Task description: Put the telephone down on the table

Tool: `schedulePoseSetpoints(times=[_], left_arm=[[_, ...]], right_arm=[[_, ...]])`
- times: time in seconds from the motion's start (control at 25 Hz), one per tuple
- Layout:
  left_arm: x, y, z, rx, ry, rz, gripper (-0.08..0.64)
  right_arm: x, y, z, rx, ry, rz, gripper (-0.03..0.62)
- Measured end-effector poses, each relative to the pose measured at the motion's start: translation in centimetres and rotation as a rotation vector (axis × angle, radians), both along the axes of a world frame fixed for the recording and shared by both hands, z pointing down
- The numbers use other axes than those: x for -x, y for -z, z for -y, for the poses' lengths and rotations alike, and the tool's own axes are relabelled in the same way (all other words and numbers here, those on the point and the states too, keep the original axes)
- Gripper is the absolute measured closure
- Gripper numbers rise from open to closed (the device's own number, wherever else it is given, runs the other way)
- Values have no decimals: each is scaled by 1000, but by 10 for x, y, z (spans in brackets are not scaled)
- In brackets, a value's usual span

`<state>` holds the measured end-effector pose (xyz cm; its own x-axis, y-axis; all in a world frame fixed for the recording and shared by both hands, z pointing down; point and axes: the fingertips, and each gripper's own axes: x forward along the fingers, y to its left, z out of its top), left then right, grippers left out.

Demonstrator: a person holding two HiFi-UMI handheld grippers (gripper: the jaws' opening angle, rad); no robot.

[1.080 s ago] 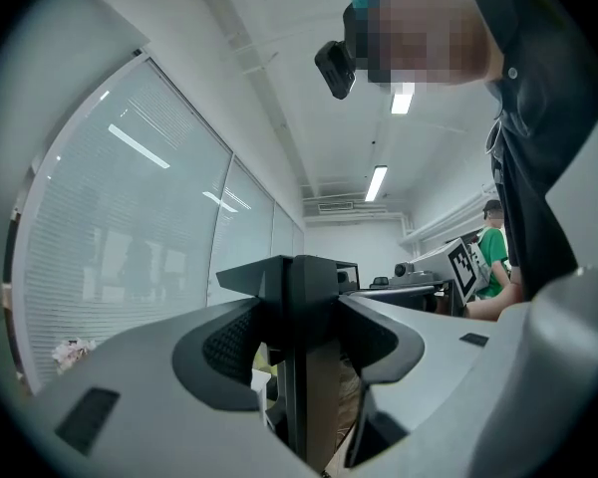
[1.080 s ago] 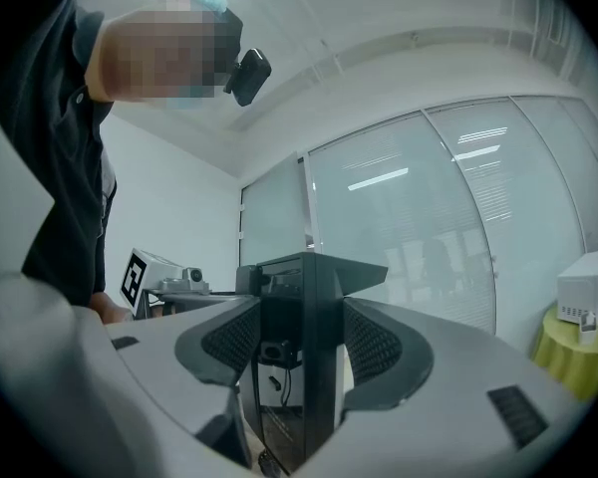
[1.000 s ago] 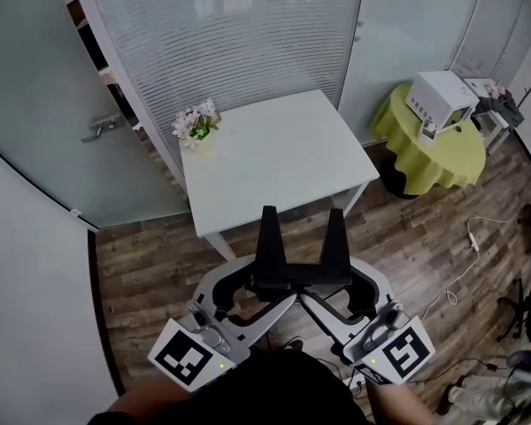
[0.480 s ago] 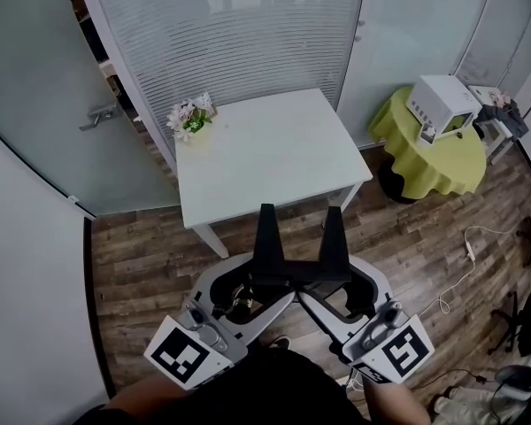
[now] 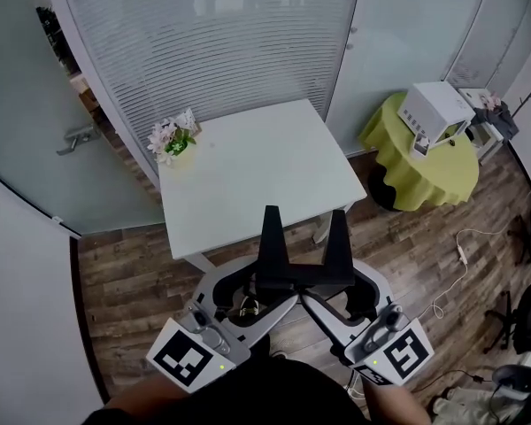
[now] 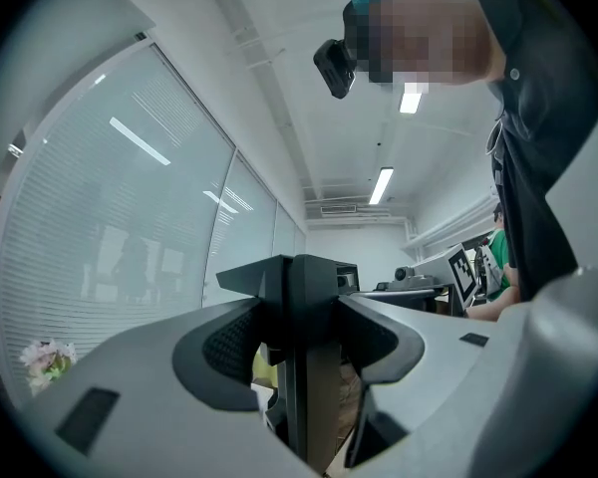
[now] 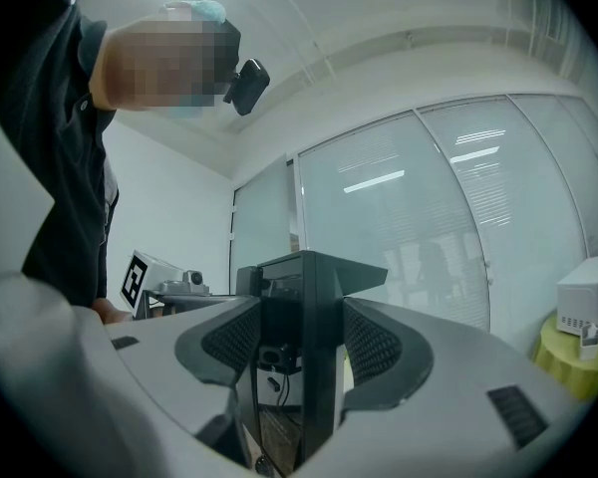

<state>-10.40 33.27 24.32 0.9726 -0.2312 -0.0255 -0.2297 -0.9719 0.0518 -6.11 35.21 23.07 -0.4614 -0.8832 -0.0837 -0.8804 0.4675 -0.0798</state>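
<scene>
Two on telephone: left tongs, right tongs

Left claw clamped on black telephone; flowers lower left.

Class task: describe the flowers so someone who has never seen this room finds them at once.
Start at the white square table by the striped glass wall. At its far left corner sit the flowers: pale blooms with green leaves, the only thing on that tabletop.

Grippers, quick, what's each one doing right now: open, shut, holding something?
Left gripper: shut on the black two-pronged telephone.
Right gripper: shut on the same telephone.
</scene>
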Motion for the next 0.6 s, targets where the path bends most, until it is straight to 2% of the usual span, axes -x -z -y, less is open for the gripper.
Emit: schedulePoseSetpoints(times=[0.32,0.6], left_arm=[[-4,-5,93,2,-42,17,314],[1,-8,150,16,-61,7,314]], right_arm=[[-4,-4,92,11,-43,3,319],[2,-7,148,24,-66,-1,319]])
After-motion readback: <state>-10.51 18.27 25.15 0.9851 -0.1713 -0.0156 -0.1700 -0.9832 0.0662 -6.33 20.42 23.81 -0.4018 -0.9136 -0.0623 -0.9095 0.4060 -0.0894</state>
